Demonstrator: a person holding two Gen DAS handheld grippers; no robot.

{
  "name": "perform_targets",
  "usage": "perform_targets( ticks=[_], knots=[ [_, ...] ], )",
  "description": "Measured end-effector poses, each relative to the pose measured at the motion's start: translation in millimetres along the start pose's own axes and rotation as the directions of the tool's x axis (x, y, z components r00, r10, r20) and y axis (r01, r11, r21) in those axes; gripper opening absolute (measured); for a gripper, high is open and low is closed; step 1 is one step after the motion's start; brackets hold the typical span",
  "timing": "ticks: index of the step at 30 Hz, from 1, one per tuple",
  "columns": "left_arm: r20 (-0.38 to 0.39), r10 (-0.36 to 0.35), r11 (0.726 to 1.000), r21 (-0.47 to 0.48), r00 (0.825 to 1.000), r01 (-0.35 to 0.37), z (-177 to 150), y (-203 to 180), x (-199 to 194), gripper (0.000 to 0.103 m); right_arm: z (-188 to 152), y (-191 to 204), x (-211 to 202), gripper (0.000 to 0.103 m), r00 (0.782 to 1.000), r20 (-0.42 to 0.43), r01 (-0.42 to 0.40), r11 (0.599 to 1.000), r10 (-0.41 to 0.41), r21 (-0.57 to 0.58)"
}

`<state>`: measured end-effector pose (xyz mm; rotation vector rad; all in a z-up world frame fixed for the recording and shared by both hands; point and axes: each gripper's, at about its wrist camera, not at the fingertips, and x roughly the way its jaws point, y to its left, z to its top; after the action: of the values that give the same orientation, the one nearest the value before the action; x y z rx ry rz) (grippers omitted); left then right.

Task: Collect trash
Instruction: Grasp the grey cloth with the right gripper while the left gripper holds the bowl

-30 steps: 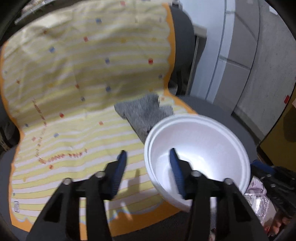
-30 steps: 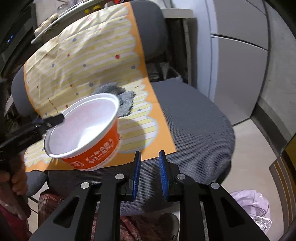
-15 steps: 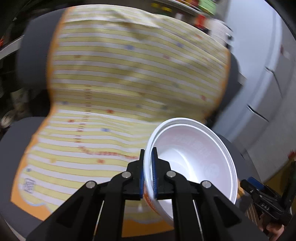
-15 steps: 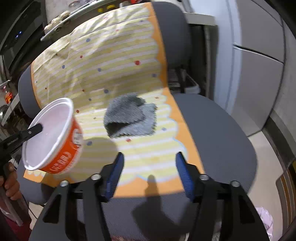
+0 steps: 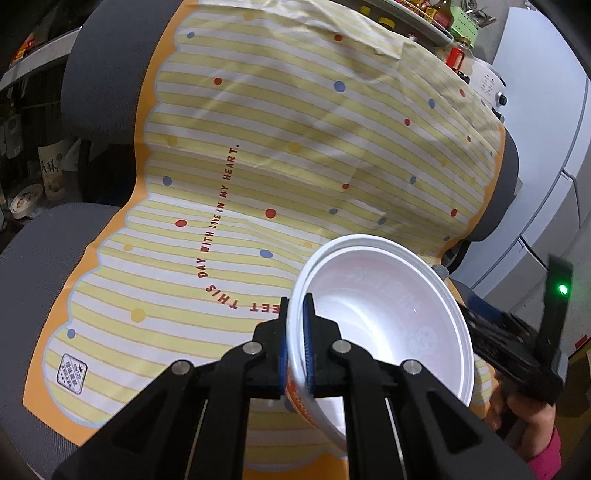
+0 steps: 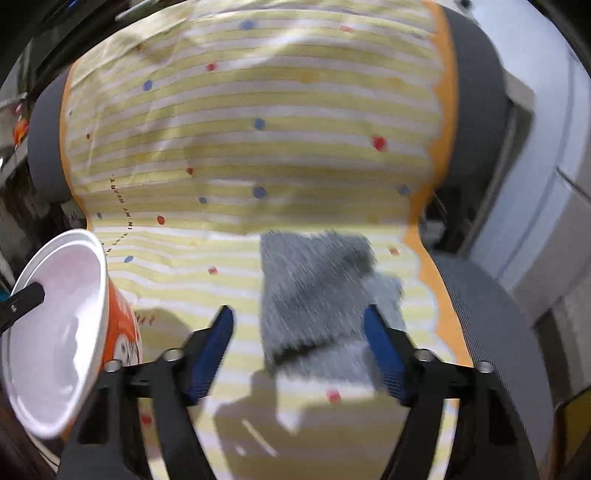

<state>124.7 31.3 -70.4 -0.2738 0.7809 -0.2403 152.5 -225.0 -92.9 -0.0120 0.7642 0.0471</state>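
Observation:
A white foam noodle cup (image 5: 388, 317) with an orange outside hangs tilted over the chair seat. My left gripper (image 5: 295, 328) is shut on its near rim, one pad inside and one outside. The same cup (image 6: 55, 325) shows at the left of the right wrist view. A crumpled grey cloth (image 6: 317, 280) lies on the striped sheet (image 6: 258, 155). My right gripper (image 6: 299, 332) hovers just in front of it with its jaws wide and closing; the cloth lies beyond and between the fingertips, untouched by the pads.
A yellow-striped sheet (image 5: 295, 147) with an orange border drapes over a grey office chair (image 5: 33, 266). White cabinets (image 5: 546, 177) stand at the right, and cluttered shelves (image 5: 436, 14) behind the chair. A hand in a pink sleeve (image 5: 543, 458) holds the other gripper.
The left jaws have shut on the cup's rim and carried it leftward. The right jaws have spread wide and moved over the seat toward the grey cloth.

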Motion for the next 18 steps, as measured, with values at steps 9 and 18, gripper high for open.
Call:
perform_targets(
  ticks=[9,18],
  knots=[
    [-0.029,-0.037,0.999,0.018,0.999,0.038,-1,2,10,0.005,5,-13,68,0.063,0.976,-0.198,0.083,0.995,-0.094,-0.062],
    [-0.041,-0.052,0.998,0.036,0.998,0.054,-6,-10,5,0.005,-13,-58,-3,0.013,0.995,-0.092,-0.036,0.990,0.049,0.139]
  ],
)
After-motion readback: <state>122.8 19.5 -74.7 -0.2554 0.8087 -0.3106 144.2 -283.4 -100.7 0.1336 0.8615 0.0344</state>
